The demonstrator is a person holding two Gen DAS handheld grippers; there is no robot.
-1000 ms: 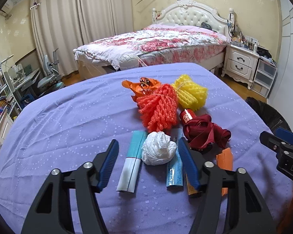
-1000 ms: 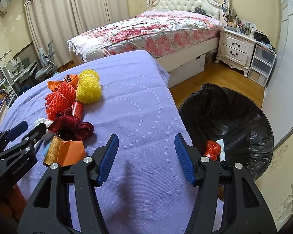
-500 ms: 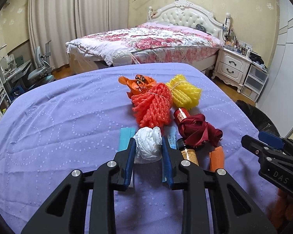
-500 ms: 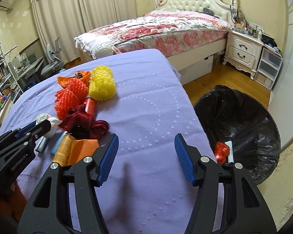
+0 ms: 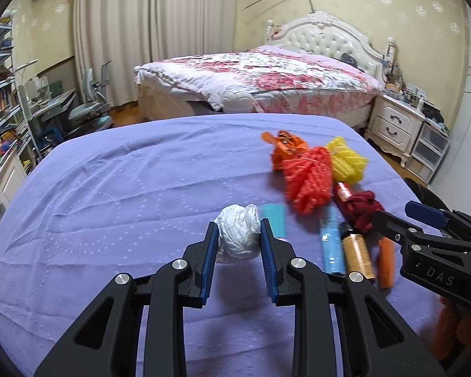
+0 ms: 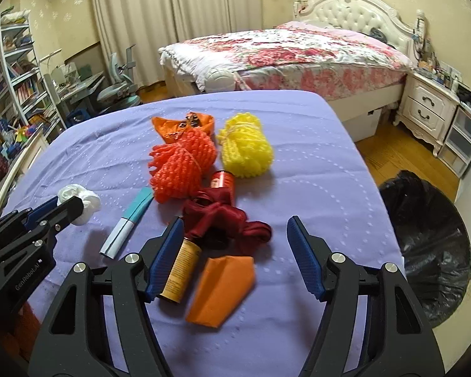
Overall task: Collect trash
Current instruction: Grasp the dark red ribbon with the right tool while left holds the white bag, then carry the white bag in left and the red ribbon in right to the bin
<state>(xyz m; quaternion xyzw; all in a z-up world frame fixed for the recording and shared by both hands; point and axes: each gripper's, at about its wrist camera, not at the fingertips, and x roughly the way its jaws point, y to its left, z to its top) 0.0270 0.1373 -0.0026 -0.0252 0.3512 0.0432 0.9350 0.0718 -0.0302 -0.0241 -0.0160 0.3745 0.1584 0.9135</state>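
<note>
White crumpled plastic, a small ball of bag (image 5: pixel 239 238), sits between the two blue pads of the left tool (image 5: pixel 239 245), which pinches it from both sides above the purple cloth of the desk (image 5: pixel 110 194). In the right wrist view the same white ball (image 6: pixel 78 202) shows at the tip of the left tool (image 6: pixel 64 209), toward the left edge of the desk.

The right tool (image 6: pixel 235 251) is spread wide and holds nothing. Its fingers hang over the near part of the desk, above an orange folded paper (image 6: pixel 221 289) and a brown bottle with a yellow label (image 6: pixel 180 271). The bottle lies just beside the left finger.

Behind them lies a dark red ribbon (image 6: pixel 226 223), touching a small red can (image 6: pixel 223 180). Farther toward the far edge there are an orange foam net (image 6: pixel 182 165), a yellow foam net (image 6: pixel 246 149) and an orange wrapper (image 6: pixel 182 124), all close together. A teal and white tube (image 6: pixel 127 223) lies to the left of the ribbon, apart from it. In the left wrist view a blue packet (image 5: pixel 331 248) lies beside the bottle (image 5: pixel 358 251).

A bin with a black bag (image 6: pixel 424 242) stands on the wooden floor beside the right edge of the desk.
</note>
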